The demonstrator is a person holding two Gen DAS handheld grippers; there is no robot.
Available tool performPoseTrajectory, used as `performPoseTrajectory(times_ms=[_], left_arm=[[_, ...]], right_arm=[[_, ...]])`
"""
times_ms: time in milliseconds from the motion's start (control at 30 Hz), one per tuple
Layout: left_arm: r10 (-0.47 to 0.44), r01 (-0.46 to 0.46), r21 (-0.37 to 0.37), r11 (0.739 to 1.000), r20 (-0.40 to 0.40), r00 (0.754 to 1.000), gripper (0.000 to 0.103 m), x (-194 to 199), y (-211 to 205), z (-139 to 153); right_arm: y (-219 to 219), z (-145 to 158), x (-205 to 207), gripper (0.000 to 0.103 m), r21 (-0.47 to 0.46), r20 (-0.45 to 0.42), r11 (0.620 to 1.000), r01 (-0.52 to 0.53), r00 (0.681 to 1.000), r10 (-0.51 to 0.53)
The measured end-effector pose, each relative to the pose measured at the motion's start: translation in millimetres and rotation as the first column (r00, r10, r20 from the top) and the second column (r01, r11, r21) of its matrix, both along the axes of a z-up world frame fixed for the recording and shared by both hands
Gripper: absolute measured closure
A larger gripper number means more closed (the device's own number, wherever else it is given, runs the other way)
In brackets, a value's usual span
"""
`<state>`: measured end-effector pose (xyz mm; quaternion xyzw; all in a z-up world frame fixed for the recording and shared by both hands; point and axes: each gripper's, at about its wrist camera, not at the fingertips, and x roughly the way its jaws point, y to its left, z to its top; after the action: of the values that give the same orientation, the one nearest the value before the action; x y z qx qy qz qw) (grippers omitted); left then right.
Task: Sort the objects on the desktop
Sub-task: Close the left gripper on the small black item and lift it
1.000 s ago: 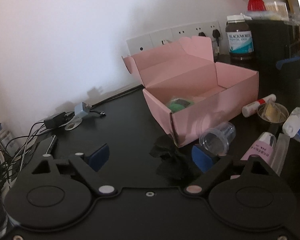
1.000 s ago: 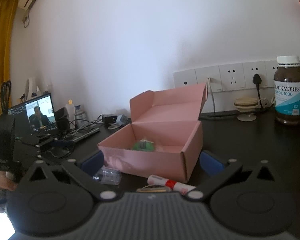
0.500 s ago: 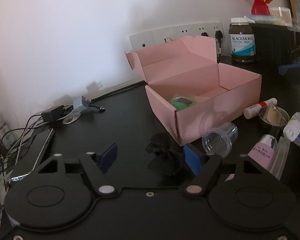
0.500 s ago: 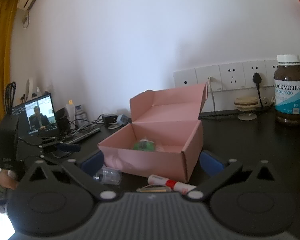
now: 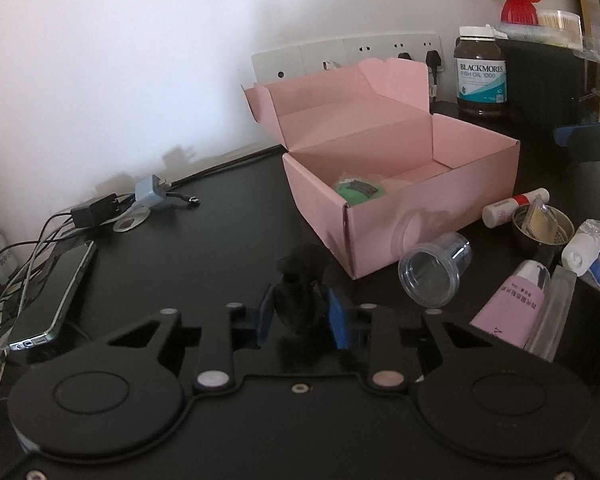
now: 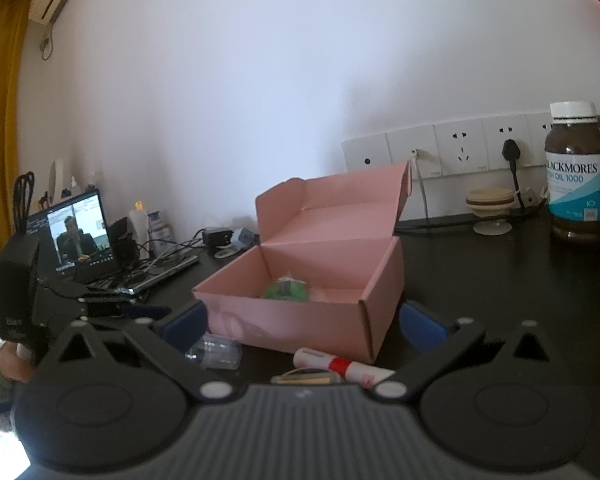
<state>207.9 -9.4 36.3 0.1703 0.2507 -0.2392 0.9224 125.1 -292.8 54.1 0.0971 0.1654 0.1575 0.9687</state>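
Black fluffy clump (image 5: 300, 296) upright between claw (image 5: 300, 316) pads

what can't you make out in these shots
- Black item between the closing left gripper pads: left wrist view, dark against the dark desk, so its kind is unclear.
- Green packet in the pink box: print too small.
- Pink tube: left wrist view, end hidden behind the gripper.

1. A pink box (image 5: 428, 184) is showing just ahead of the left gripper's blue pads (image 5: 338, 316)
2. A green packet (image 5: 358, 192) is lying inside it
3. A black fuzzy item (image 5: 300, 280) is sitting between those pads
4. A brown bottle (image 6: 578, 176) is wearing a white-and-teal label, far right of the right gripper (image 6: 302, 322)
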Motion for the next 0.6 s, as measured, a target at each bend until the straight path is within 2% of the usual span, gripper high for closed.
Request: performPoseTrajectory(times_ms=[33,100,600], left_arm=[[0.001,-0.001,-0.003,1.000,0.000,1.000,0.073,-0.1,0.3,0.1],[0.006,-0.006,-0.011,1.000,0.002,1.000,0.082,-0.1,1.6,0.6],[0.054,-0.053,-0.061,0.997,0.021,0.998,0.083,-0.7,11.1,5.5]], right_arm=[[-0.2,0.0,0.0,0.001,0.001,0.000,1.000,0.000,1.000,0.000],[-0.3,-0.3,0.2,0.001,0.001,0.000,1.000,0.001,1.000,-0.001],[-1.4,-0.9,-0.4,0.001,0.005,0.000,1.000,0.003,1.000,-0.003]])
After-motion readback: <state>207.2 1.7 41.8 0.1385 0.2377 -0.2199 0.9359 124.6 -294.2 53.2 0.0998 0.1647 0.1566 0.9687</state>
